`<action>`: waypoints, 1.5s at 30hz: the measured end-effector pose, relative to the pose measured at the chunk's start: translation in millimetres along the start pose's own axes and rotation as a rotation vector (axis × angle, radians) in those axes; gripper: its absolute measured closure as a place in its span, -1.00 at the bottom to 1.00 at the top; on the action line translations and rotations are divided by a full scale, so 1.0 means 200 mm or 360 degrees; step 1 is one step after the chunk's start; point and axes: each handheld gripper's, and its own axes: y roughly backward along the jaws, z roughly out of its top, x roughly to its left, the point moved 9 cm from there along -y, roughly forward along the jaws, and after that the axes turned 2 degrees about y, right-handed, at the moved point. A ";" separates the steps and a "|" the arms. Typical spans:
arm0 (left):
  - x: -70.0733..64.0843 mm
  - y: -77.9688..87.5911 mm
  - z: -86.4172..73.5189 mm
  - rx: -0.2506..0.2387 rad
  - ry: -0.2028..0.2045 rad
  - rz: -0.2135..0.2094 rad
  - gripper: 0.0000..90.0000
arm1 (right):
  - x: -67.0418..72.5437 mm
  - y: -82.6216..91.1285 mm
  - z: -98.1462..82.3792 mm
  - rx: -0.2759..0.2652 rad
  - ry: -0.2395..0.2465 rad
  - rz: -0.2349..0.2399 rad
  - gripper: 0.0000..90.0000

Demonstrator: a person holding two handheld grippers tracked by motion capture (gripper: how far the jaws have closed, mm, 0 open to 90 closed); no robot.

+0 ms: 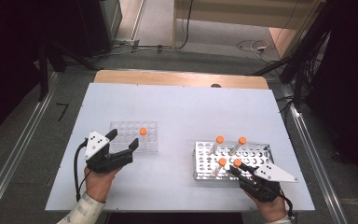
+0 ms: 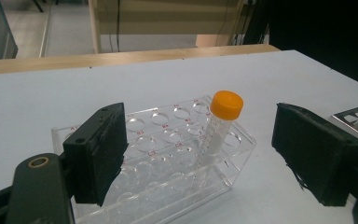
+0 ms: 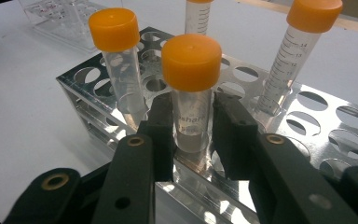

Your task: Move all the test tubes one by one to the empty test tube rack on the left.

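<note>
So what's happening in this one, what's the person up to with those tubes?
A person works two hand-held grippers at a white table. The right gripper has its jaws closed on an orange-capped tube standing in the metal rack, which holds three more capped tubes. The left gripper is open, its jaws either side of the clear plastic rack, where a single capped tube stands.
</note>
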 end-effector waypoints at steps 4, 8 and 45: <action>0.00 0.00 0.00 0.0004 -0.0001 -0.0002 -0.61 | 0.00 0.00 0.00 -0.0003 0.0002 -0.0006 0.58; 0.00 0.00 0.00 0.0002 0.0000 -0.0002 -0.61 | 0.00 0.00 0.00 -0.0005 0.0002 -0.0005 0.59; 0.00 -0.01 0.00 0.0006 0.0000 0.0002 -0.61 | 0.01 0.19 0.23 -0.0224 -0.0030 -0.0033 0.61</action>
